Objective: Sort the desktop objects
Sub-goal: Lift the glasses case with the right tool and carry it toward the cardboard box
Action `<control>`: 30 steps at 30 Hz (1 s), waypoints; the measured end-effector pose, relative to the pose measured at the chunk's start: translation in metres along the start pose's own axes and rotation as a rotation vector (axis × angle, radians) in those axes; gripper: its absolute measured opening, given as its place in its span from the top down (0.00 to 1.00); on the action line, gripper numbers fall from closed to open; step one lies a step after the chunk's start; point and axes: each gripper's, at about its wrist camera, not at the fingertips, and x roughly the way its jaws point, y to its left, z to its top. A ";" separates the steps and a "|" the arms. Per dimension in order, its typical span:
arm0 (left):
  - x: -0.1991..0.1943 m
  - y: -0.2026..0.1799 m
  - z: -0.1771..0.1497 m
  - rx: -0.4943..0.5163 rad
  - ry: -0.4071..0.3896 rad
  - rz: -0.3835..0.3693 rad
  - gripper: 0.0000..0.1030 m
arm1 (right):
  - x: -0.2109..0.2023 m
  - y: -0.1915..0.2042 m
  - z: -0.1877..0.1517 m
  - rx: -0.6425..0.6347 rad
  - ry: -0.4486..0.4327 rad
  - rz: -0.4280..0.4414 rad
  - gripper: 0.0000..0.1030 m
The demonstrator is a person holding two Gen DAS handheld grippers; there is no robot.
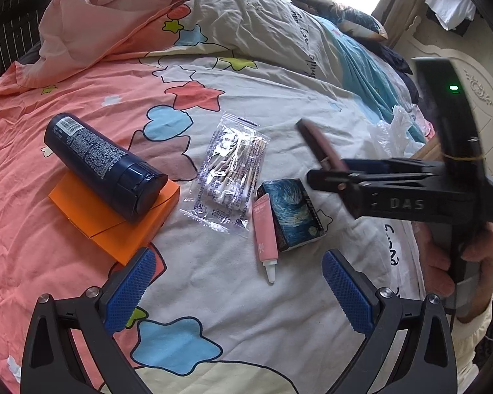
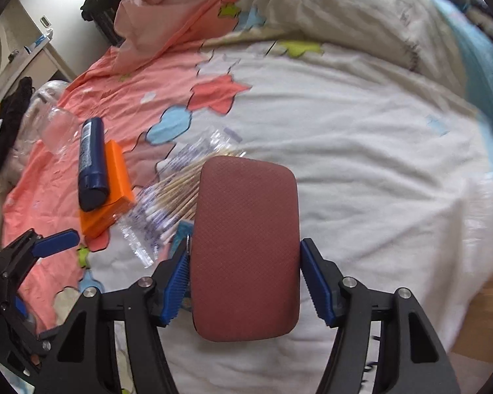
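My right gripper (image 2: 245, 282) is shut on a flat maroon case (image 2: 246, 246) and holds it above the bedspread; the case also shows in the left wrist view (image 1: 322, 146), edge on. My left gripper (image 1: 240, 289) is open and empty, low over the bed. In front of it lie a pink tube (image 1: 264, 233), a blue starry box (image 1: 294, 216), a bag of cotton swabs (image 1: 228, 170), and a dark blue bottle (image 1: 103, 165) resting on an orange box (image 1: 115, 226). The bottle (image 2: 90, 164), orange box (image 2: 115, 187) and swabs (image 2: 167, 197) show left of the case.
A star-patterned bedspread (image 1: 213, 312) covers the bed, with a bunched pink quilt (image 1: 108, 16) at the back. A crumpled clear plastic bag (image 2: 46, 121) lies at the left edge. A white headboard (image 1: 476, 98) stands at the right. A cabinet (image 2: 26, 62) stands beside the bed.
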 end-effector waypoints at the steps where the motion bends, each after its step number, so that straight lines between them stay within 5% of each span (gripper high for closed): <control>1: 0.001 -0.002 0.001 0.000 -0.001 -0.001 0.00 | -0.007 -0.002 -0.001 0.002 -0.019 -0.010 0.42; 10: 0.020 -0.027 0.009 -0.003 0.022 0.022 0.00 | -0.049 -0.016 -0.017 0.035 -0.120 -0.021 0.43; 12: 0.025 -0.032 0.010 -0.006 0.030 0.025 0.00 | -0.056 -0.016 -0.021 0.031 -0.129 -0.010 0.53; 13: 0.028 -0.036 0.012 -0.010 0.030 0.032 0.00 | -0.059 -0.017 -0.023 0.029 -0.134 -0.004 0.70; 17: 0.038 -0.048 0.014 0.003 0.049 0.055 0.00 | -0.055 -0.015 -0.026 0.010 -0.095 -0.008 0.82; 25: 0.046 -0.052 0.012 0.025 0.056 0.099 0.00 | -0.038 -0.029 -0.042 0.028 -0.023 -0.097 0.79; 27: 0.047 -0.054 0.011 0.033 0.063 0.098 0.00 | -0.036 -0.029 -0.050 0.024 -0.006 -0.129 0.73; 29: 0.048 -0.056 0.010 0.043 0.063 0.097 0.00 | -0.033 -0.031 -0.059 0.020 0.005 -0.169 0.51; 30: 0.048 -0.057 0.010 0.044 0.062 0.097 0.00 | -0.030 -0.031 -0.064 0.017 0.010 -0.204 0.49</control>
